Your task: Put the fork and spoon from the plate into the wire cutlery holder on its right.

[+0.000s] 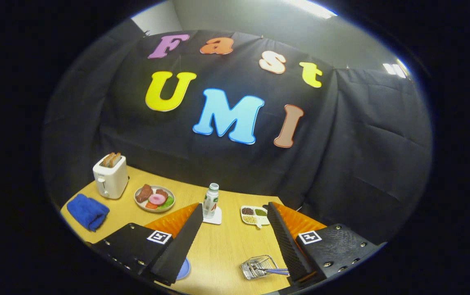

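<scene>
Wire cutlery holder (pixel 258 266) sits on the wooden table (pixel 222 250), low betw the 2 fingers, just beside the right finger's inner edge. At least 1 utensil w/ a blue patterned handle (pixel 276 271) lies in it, handle end reaching toward the right finger; can't tell fork or spoon. Plate (pixel 184 269): blue rim only, peeking out beside the left finger's near end, rest hidden by that finger; can't see what's on it.

Gripper (pixel 233 211) fingers spread wide, nothing betw the pads, holding nothing. Each finger block carries a square black-and-white marker tag.

Just ahead, betw the fingertips: small bottle (pixel 210 200) w/ white cap, upright on a white coaster (pixel 215 218). Label is green and white, print too small to read. Near the right fingertip: white divided dish (pixel 254 215) w/ 3 lots of beans or grains, dark, green, yellowish.

Beyond the left finger: round plate of food (pixel 154 198), w/ brown pieces, a pink ring and green bits. Further left: white toaster (pixel 110 176), 2 toast slices standing in the slots. Near it, toward the table edge: folded blue cloth (pixel 87 211).

No brand legible on toaster or bottle.
</scene>
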Motion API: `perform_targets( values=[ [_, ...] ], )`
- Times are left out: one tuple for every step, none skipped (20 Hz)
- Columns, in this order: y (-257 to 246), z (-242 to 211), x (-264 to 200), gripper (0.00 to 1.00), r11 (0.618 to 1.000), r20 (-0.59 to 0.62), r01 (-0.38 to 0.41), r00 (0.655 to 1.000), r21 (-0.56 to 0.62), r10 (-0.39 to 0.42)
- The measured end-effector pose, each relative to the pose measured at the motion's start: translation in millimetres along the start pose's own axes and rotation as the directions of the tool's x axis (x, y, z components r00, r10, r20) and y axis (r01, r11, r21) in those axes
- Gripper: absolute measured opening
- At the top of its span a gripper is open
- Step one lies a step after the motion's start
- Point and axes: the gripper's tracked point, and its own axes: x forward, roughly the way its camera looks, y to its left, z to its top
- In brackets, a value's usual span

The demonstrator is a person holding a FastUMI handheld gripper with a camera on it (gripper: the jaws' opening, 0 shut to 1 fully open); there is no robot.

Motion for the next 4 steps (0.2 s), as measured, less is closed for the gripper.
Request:
perform_targets(
  values=[
    [3.5, 1.5, 0.5, 0.97, 1.000, 0.008, -0.004, 1.000, 0.009, 0.004],
    [5.4, 1.0, 0.1, 0.96, 1.000, 0.001, 0.000, 1.000, 0.020, 0.000],
    [5.2, 0.1, -0.1, 0.97, 0.999, -0.009, 0.002, 1.000, 0.034, -0.002],
    [8.7, 3.6, -1.5, 0.96, 0.999, 0.001, -0.003, 1.000, 0.043, 0.003]
  ],
)
